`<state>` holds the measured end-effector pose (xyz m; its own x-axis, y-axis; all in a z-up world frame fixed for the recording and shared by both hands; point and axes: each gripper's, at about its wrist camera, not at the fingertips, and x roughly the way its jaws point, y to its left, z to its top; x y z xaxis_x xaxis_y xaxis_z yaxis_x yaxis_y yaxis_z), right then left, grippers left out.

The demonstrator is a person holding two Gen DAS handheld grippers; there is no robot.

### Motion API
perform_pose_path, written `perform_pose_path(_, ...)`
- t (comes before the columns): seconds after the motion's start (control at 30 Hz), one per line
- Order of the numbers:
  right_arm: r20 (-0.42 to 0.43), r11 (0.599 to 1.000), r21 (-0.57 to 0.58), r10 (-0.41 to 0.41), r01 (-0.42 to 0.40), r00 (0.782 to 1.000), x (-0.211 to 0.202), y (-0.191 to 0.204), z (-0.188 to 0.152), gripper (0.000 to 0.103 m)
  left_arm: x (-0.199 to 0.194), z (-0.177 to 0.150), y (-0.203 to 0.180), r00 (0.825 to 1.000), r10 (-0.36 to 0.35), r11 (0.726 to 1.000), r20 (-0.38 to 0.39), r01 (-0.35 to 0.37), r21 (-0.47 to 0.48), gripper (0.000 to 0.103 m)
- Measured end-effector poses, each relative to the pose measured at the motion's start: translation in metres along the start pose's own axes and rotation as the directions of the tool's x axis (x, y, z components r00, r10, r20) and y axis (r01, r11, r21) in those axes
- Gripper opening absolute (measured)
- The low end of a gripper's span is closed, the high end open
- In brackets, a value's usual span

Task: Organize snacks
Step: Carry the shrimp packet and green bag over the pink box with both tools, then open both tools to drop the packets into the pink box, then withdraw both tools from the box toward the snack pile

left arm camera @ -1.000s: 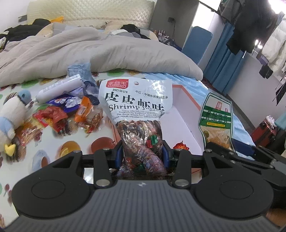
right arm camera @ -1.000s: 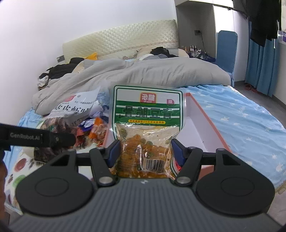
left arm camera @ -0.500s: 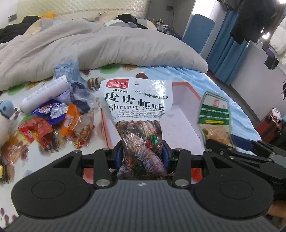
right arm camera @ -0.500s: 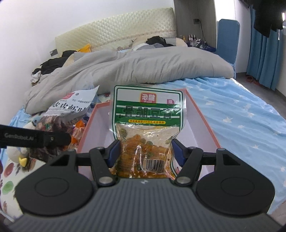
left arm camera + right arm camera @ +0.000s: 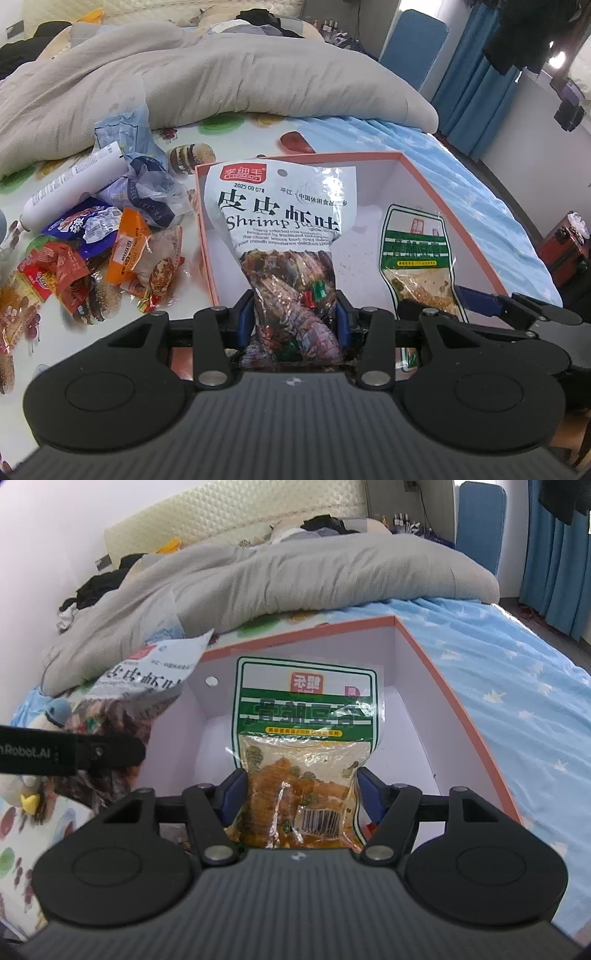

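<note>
A: Left wrist view: our left hand-held gripper [image 5: 293, 321] is clamped on the shrimp packet [image 5: 284, 236], poised over the box [image 5: 417, 177].

B: Right wrist view: our right hand-held gripper [image 5: 295, 794] pinches the green bean packet [image 5: 304, 738] above it. Placing step; next we lower, then release.

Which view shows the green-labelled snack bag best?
The right wrist view: the green-labelled snack bag faces the camera squarely, clamped in the right gripper over the box. The left wrist view shows it obliquely, distorted and partly hidden.
</note>
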<state>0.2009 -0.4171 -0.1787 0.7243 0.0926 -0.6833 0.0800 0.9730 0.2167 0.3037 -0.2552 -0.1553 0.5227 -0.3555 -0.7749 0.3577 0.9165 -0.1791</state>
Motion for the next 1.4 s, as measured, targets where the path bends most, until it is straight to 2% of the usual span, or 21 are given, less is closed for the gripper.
perform_pose_path(0.07, -0.003, 1.0, 0.009, 0.012, -0.012, 1.0, -0.001, -0.001, 0.001, 0.079, 0.001, 0.0, 0.0, 1.0, -0.009, 1.0, -0.012, 0.009, -0.002, 0.054)
perform_pose_path(0.1, -0.005, 1.0, 0.007, 0.02, -0.02, 1.0, -0.002, 0.0, 0.001, 0.081, 0.001, 0.0, 0.0, 1.0, -0.016, 1.0, -0.012, 0.016, -0.001, 0.066)
perform_pose_path(0.13, -0.005, 1.0, 0.004, 0.024, -0.024, 1.0, -0.003, 0.001, 0.0, 0.082, -0.002, -0.001, 0.001, 1.0, -0.01, 1.0, 0.0, 0.01, -0.001, 0.072)
perform_pose_path(0.37, 0.011, 1.0, 0.002, 0.023, -0.023, 1.0, -0.021, 0.006, -0.005, 0.082, -0.03, -0.003, 0.0, 0.999, -0.009, 1.0, 0.051, 0.01, -0.008, 0.072)
perform_pose_path(0.6, 0.054, 0.999, -0.004, 0.033, -0.033, 0.998, -0.058, 0.017, -0.01, 0.082, -0.073, -0.015, -0.007, 0.995, -0.013, 1.0, 0.099, 0.014, -0.006, 0.072)
perform_pose_path(1.13, 0.142, 0.999, -0.023, 0.05, -0.048, 0.989, -0.141, 0.05, -0.045, 0.082, -0.179, -0.071, -0.008, 0.982, 0.012, 1.0, 0.187, -0.008, -0.023, 0.073)
perform_pose_path(1.4, 0.166, 0.996, -0.049, 0.082, -0.075, 0.983, -0.16, 0.07, -0.061, 0.082, -0.222, -0.1, 0.007, 0.976, 0.052, 0.998, 0.212, -0.043, -0.046, 0.073)
